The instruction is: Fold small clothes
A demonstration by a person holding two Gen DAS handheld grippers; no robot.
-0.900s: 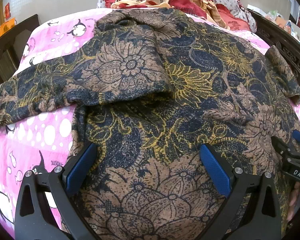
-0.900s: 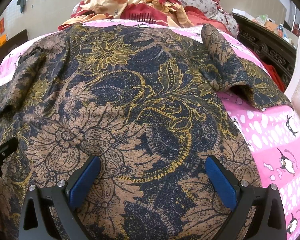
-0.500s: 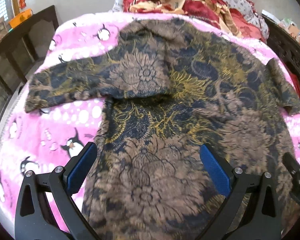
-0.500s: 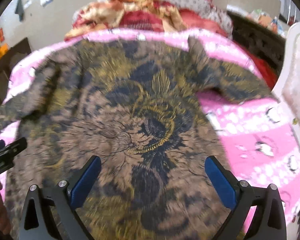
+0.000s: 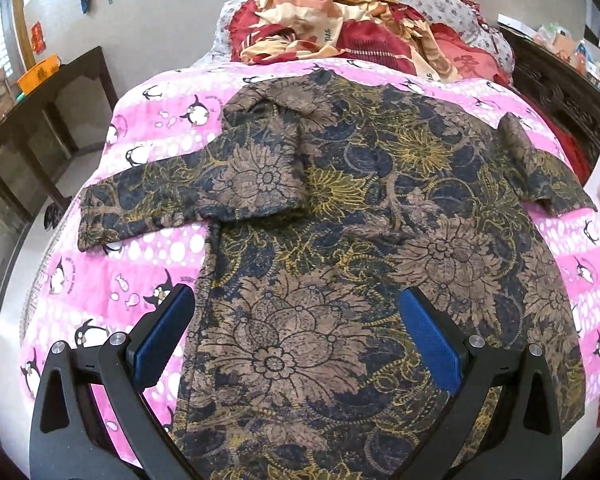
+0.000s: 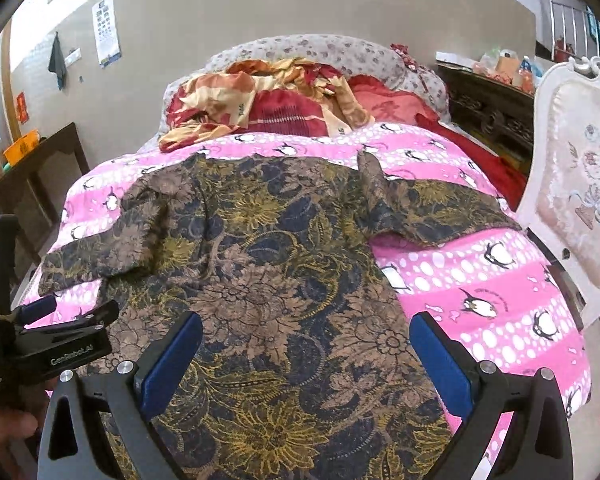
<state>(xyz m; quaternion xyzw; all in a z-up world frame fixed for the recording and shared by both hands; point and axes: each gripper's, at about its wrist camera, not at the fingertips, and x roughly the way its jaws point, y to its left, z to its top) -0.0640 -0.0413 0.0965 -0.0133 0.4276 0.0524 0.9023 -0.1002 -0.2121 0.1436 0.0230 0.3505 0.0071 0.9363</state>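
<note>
A brown, navy and yellow floral shirt (image 5: 340, 248) lies spread flat on a pink penguin blanket (image 5: 112, 272), collar at the far end, both short sleeves out to the sides. It also shows in the right wrist view (image 6: 276, 280). My left gripper (image 5: 296, 336) is open and empty, raised above the shirt's lower left part. My right gripper (image 6: 306, 360) is open and empty above the lower right part. The left gripper's body (image 6: 56, 340) shows at the left edge of the right wrist view.
A heap of red and cream bedding (image 6: 268, 100) lies at the head of the bed. A dark wooden table (image 5: 40, 120) stands to the left. A white upholstered chair (image 6: 576, 200) stands close on the right, with a dark carved cabinet (image 6: 488, 116) behind it.
Both grippers have pulled back and up from the shirt, so much more of the bed shows. The shirt lies as before. Both jaws stay open.
</note>
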